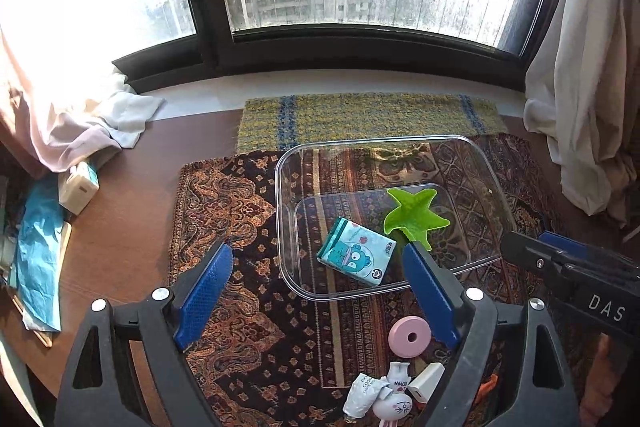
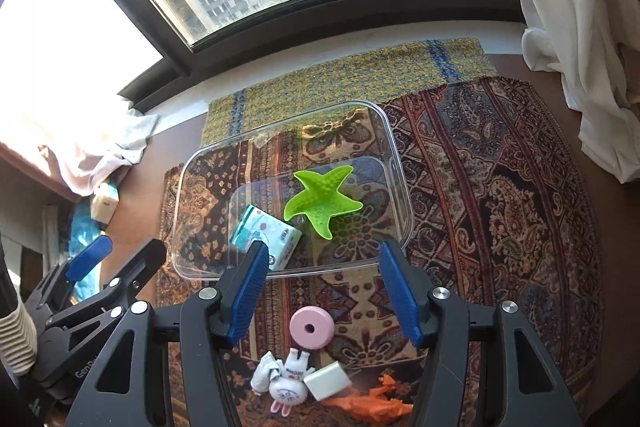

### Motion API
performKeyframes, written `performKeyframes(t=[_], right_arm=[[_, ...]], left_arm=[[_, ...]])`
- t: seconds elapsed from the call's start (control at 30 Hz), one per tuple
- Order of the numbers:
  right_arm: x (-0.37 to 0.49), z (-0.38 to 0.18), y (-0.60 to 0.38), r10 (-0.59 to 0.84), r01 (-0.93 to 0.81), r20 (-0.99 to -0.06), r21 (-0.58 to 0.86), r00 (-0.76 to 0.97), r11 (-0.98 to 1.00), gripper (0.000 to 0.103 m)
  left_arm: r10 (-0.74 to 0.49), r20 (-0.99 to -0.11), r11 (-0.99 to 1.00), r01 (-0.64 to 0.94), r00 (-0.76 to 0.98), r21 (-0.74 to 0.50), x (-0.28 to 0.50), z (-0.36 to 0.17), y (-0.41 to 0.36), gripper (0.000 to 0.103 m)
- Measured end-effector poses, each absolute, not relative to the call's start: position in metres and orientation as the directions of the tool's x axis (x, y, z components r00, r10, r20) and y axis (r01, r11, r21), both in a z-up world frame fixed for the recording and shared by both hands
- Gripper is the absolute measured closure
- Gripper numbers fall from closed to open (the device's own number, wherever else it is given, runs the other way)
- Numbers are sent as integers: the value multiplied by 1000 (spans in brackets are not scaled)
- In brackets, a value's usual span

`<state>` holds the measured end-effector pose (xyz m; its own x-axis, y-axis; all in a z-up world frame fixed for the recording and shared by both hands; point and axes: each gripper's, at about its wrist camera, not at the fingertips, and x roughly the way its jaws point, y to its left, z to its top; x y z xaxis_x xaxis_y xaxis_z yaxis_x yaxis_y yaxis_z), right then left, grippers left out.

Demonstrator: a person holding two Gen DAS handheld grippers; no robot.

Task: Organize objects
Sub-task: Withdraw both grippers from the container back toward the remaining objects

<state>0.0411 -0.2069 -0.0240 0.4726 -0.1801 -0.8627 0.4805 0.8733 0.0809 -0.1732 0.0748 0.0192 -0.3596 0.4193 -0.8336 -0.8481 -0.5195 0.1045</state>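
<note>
A clear plastic bin point(image 2: 400, 187) sits on a patterned cloth point(image 2: 500, 187) on the worktop below a window, and two things already lie in it: a green starfish point(image 2: 320, 201) toward the right of its floor and a pack of tissues with a cartoon print point(image 2: 266, 237) just left of the starfish, at the near wall. The things not yet sorted lie in a loose cluster in front of the bin: a pink ring point(image 2: 312, 327) nearest the bin, then a crumpled white tube point(image 2: 264, 375), a small white rabbit figure point(image 2: 290, 387), a white block point(image 2: 328, 381) and an orange toy animal point(image 2: 372, 403).

The right gripper point(image 2: 320, 291) has its fingers apart with nothing between them. In its view the pink ring lies straight ahead and just below the gap, flat on the cloth with its hole facing up, so it has no long axis to line up with. The left gripper point(image 1: 318, 299) has its fingers spread wider, also empty, and from there the ring point(image 1: 410, 337) sits off to the right, close by the right finger rather than centred.

My reading is that the right hand is better placed for the ring: a short drop forward and down would bracket it, with the bin directly beyond
</note>
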Motion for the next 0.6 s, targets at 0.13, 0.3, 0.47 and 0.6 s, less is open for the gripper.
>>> performKeyframes(t=[0.13, 0.3, 0.47, 0.6], right_arm=[[33, -26, -204, -177, 493, -866, 89, 467, 865, 45], [24, -29, -201, -177, 508, -870, 95, 459, 856, 45], [21, -37, -196, -166, 506, -882, 91, 440, 858, 45], [20, -45, -191, -154, 508, -891, 95, 427, 856, 45]], left_arm=[[418, -838, -509, -854, -351, 104, -168, 17, 68, 15], [407, -848, -506, -857, -341, 102, -164, 13, 58, 15], [393, -857, -512, -854, -333, 97, -163, 8, 48, 15], [379, -865, -522, -848, -329, 94, -165, 3, 40, 15]])
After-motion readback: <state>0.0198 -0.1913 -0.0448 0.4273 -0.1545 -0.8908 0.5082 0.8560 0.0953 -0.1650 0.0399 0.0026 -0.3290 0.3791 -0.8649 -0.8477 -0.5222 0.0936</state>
